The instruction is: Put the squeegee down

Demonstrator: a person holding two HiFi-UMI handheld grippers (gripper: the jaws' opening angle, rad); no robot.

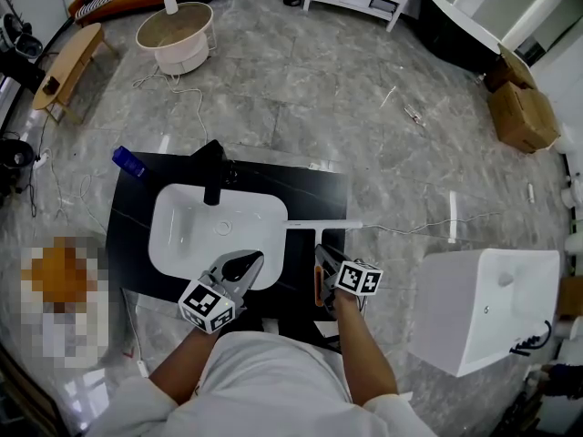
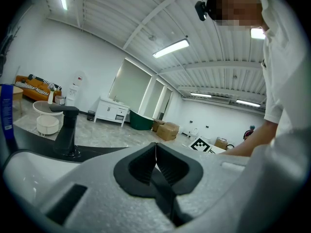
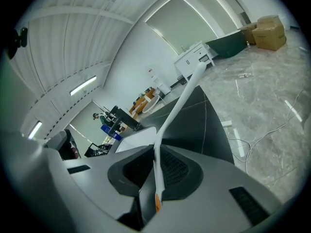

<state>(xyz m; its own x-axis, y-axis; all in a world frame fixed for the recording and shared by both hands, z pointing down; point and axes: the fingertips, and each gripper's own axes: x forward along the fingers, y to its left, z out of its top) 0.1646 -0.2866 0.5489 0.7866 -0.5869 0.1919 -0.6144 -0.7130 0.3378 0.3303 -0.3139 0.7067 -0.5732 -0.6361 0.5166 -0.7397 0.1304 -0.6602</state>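
The head view is showing only part of the squeegee [image 1: 322, 225]: its thin white crossbar is lying over the black countertop [image 1: 314, 185] just right of the white sink [image 1: 173, 235], while most of the handle is disappearing under the right gripper [image 1: 322, 255], and whether the bar is touching the counter cannot be told. In the right gripper view the squeegee [image 3: 177, 106] is running away from the camera as a slim white rod, and its far end is blending into pale furniture behind it and is hard to make out. Both hands are being masked by the marker cubes; only the forearms are showing, reaching forward from the white-sleeved torso at the bottom edge. The right gripper [image 3: 156, 154] is clamping the white handle between its dark pads, jaws pressed onto it, with an orange tip projecting at the near end. The left gripper [image 1: 244, 264] is hovering over the sink's front rim, angled toward the black faucet [image 1: 212, 176]; in its own view the left gripper [image 2: 155, 154] is showing its jaws meeting with nothing between them. A blue bottle [image 1: 128, 162] is standing at the counter's far left corner and is being cut off at the left gripper view's edge.
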